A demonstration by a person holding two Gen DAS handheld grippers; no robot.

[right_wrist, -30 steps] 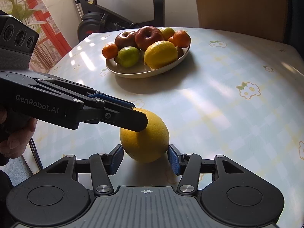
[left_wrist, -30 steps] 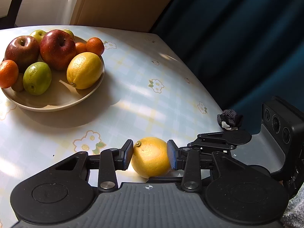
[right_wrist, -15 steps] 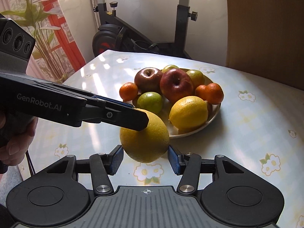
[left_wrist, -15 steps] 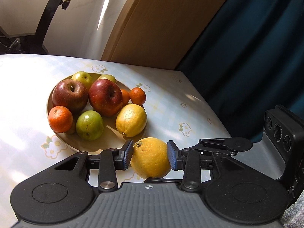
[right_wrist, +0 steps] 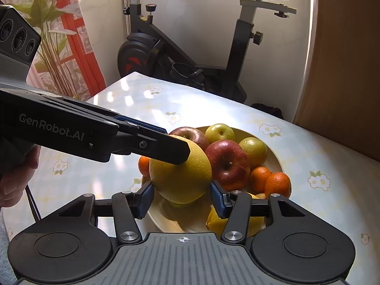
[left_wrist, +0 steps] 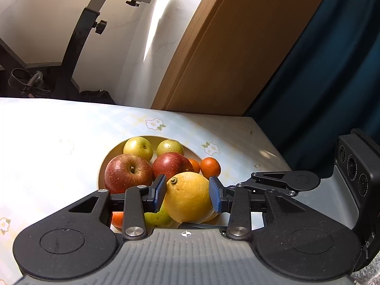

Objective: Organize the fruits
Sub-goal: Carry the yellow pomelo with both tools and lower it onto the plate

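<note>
A large yellow lemon (left_wrist: pixel 187 199) hangs over the cream fruit bowl (left_wrist: pixel 102 173), and both grippers hold it. My left gripper (left_wrist: pixel 187 190) is shut on its sides with the blue pads. In the right wrist view the same lemon (right_wrist: pixel 180 178) sits between the pads of my right gripper (right_wrist: pixel 181 197), which touch its lower flanks, while the left gripper's finger (right_wrist: pixel 175 152) lies across its top. The bowl (right_wrist: pixel 277 163) holds red apples (right_wrist: pixel 228 163), green apples (right_wrist: pixel 253 148), mandarins (right_wrist: pixel 277 182) and a second lemon (right_wrist: pixel 213 220), partly hidden under the gripper.
The bowl stands on a table with a pale floral cloth (right_wrist: pixel 320 166). An exercise bike (right_wrist: pixel 180 54) and a plant (right_wrist: pixel 54 47) are behind it. A wooden panel (left_wrist: pixel 225 47) and a dark blue curtain (left_wrist: pixel 320 71) stand at the right. A person's hand (right_wrist: pixel 14 180) grips the left tool.
Both grippers have carried the lemon up off the bare table and across to the bowl; it now hangs over the fruit. Neither grip has altered.
</note>
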